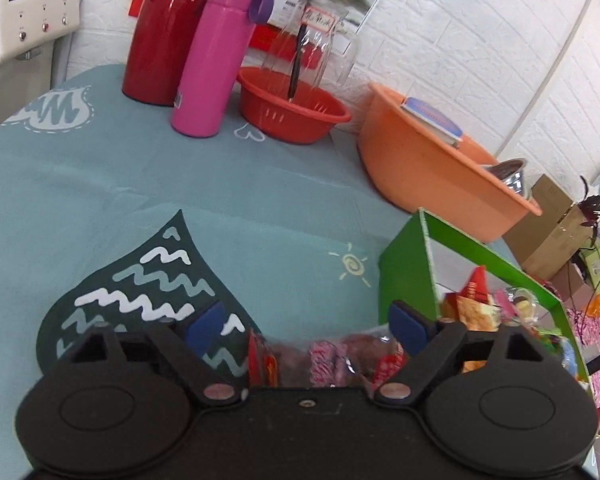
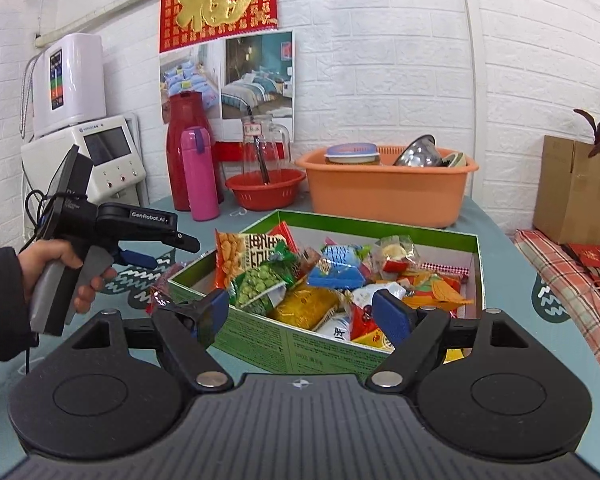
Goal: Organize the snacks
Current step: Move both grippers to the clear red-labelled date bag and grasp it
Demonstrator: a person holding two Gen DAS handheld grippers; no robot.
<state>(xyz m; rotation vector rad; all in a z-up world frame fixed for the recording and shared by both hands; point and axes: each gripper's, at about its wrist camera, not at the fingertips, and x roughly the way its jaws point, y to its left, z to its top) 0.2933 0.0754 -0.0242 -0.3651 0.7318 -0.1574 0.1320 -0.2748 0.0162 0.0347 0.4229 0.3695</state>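
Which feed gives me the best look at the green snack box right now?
The right wrist view: the green snack box shows whole, open, with its packets visible inside. The left wrist view shows only one corner and wall at the right, partly hidden behind the left hand-held gripper.

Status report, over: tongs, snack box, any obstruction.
Left tongs open over loose snack packets beside green box. Right tongs open, empty, at the near wall of the full box. Nothing in the way.

Home room: red thermos [image 2: 186, 148], orange washbasin [image 2: 384, 194] with bowls, bedding poster [image 2: 228, 80] on white brick wall.
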